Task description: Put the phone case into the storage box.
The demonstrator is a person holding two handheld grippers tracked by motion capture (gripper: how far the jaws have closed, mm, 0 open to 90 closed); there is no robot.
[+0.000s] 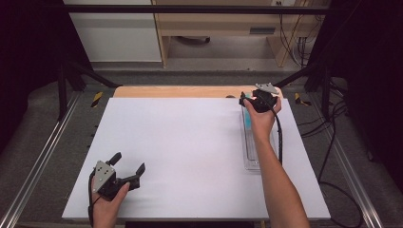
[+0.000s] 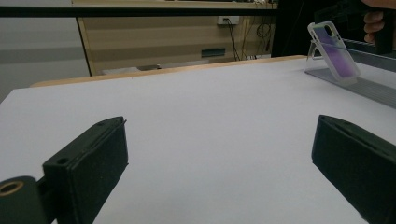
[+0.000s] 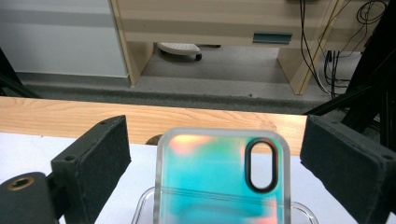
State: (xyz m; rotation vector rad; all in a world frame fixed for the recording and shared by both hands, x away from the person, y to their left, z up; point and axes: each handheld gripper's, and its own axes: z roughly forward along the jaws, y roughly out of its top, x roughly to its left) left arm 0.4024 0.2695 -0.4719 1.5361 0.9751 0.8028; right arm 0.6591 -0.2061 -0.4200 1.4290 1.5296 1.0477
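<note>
Standing at: the far end of a clear tray (image 1: 252, 159) on the table's right side, the phone case (image 3: 223, 179) leans upright in a slot, its iridescent back turning teal to the right gripper view and violet in the left gripper view (image 2: 334, 49).
Case details: translucent rim, oval camera cut-out near the top corner; its lower edge is cut off in the right gripper view, so how it seats cannot be told.
Right gripper: the right gripper (image 1: 252, 101) reaches over the tray's far end; its jaws stand wide apart, one on each side of the case, neither touching it.
Left gripper: the left gripper (image 1: 129, 169) rests low at the near left of the table, jaws spread, nothing between them, well apart from the tray.
Table: white board (image 1: 190, 142) with a wooden strip (image 3: 56, 119) along its far edge.
Progress: judged as early; the approach looks made, the case is bracketed but not gripped.
Left to do: probably closing on the case's sides, lifting it out of the slot and carrying it wherever it belongs.
</note>
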